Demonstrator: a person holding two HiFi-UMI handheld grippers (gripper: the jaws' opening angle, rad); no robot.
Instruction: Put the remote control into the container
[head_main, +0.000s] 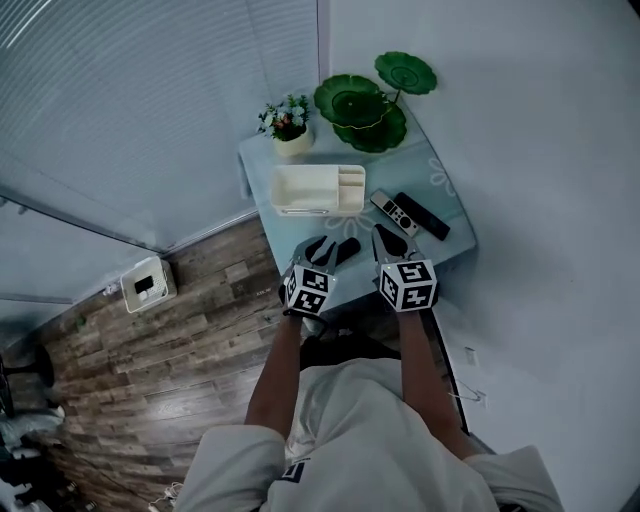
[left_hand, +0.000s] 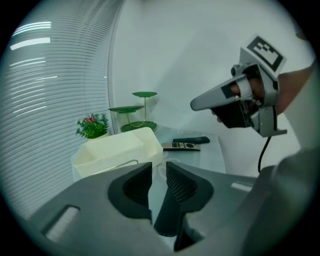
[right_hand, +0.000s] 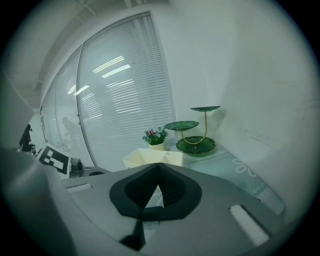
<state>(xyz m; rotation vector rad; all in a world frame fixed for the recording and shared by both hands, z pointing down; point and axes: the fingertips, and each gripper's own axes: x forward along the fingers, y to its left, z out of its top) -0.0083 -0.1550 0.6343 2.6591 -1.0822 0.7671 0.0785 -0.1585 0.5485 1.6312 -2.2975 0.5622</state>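
Head view: silver remote (head_main: 393, 212), print illegible

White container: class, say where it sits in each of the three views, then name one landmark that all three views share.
Head view: the white container is at upper centre, on the table.
Left gripper view: it is left of centre, just below mid-height.
Right gripper view: it is near the centre, slightly low.
Shared landmark: the potted plant stands just beyond the container in every view.

Cream compartmented container (head_main: 320, 168), open top upward; just right, lying flat and parallel, silver remote control (head_main: 393, 212) and black remote control (head_main: 421, 216).
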